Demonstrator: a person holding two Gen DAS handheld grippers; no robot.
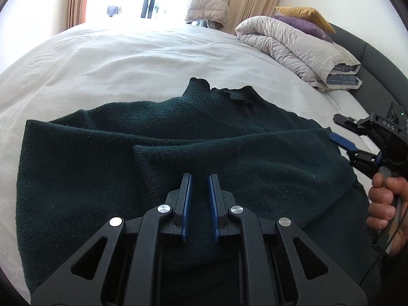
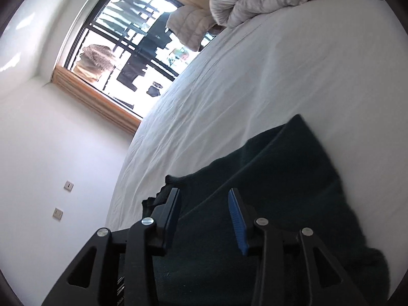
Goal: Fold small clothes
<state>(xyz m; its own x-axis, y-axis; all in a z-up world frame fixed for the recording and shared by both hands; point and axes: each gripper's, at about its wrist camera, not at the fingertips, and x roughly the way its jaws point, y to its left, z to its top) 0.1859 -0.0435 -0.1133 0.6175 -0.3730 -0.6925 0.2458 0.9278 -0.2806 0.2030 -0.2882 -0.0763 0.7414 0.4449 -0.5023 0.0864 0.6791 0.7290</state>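
A dark green knitted sweater (image 1: 76, 165) lies spread on the white bed sheet (image 1: 127, 63), collar (image 1: 224, 94) pointing away from me. My left gripper (image 1: 200, 177) sits low over its middle. The blue pads stand nearly together, pinching a flap of the knit that runs up between them from a folded edge (image 1: 142, 150). My right gripper (image 1: 334, 127) hovers at the sweater's right edge, held by a hand (image 1: 385, 204), jaws apart and empty. In the right wrist view the right gripper (image 2: 204, 192) is open above the sweater (image 2: 280, 165), the camera rolled sideways.
A rolled beige duvet (image 1: 293, 43) lies at the bed's far right, with a yellow pillow (image 1: 303, 14) and a purple pillow (image 1: 301, 24) behind it, against a dark headboard (image 1: 369, 58). A puffer jacket (image 1: 207, 5) hangs by the bright window (image 2: 127, 38). White sheet (image 2: 280, 76) stretches beyond the collar.
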